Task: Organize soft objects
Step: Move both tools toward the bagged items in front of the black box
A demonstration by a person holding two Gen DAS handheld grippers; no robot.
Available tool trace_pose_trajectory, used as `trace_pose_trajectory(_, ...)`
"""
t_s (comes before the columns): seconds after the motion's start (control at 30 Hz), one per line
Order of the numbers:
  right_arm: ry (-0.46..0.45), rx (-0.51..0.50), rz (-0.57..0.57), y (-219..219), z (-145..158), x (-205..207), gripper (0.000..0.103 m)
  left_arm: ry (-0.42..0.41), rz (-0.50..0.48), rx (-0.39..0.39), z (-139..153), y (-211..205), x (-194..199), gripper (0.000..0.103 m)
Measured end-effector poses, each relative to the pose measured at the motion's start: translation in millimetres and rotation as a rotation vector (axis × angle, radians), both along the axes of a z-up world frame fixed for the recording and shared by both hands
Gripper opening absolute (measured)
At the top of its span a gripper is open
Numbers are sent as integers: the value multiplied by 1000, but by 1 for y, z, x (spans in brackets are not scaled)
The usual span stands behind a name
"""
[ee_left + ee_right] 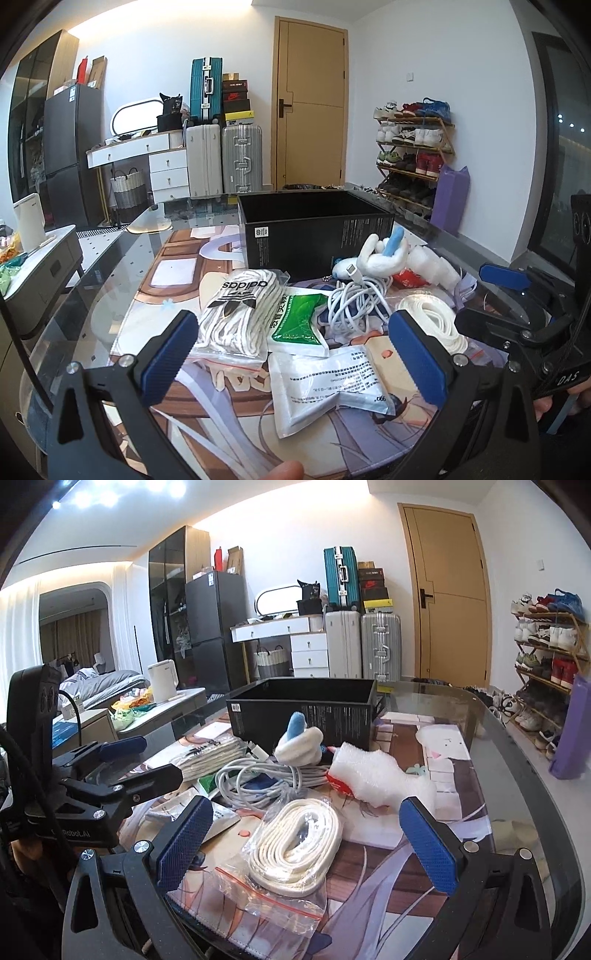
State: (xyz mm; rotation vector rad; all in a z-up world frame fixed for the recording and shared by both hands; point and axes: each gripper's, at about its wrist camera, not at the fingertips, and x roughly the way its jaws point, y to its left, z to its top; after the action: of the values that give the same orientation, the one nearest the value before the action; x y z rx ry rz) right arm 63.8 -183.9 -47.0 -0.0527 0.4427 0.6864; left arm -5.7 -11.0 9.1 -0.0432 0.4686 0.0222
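An open black box [314, 221] [303, 709] stands at the back of a printed mat. In front of it lie a bagged bundle of white laces with an adidas label [236, 314], a green-and-white packet [295, 321], a white printed pouch [332, 384], a coiled white cable [354, 299] [258, 779], a white-and-blue plush [384, 254] [299, 742], a bubble-wrapped item [380, 779] and a bagged white rope coil [295, 849] [432, 317]. My left gripper [291, 354] hovers open over the pouches. My right gripper [306, 842] is open around the rope coil, empty.
The mat [406, 849] lies on a glass table [517, 775] whose edge curves round on the right. A side cabinet with a white kettle [162, 681] stands to the left. Suitcases [225, 158], a door and a shoe rack [413, 151] line the far wall.
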Motion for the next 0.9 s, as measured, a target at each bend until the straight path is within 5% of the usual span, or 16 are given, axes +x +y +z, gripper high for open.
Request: trace_pose_trajectory(0.9, 42, -25, 20, 10, -8, 5, 103, 79, -69, -17, -12, -1, 8, 103)
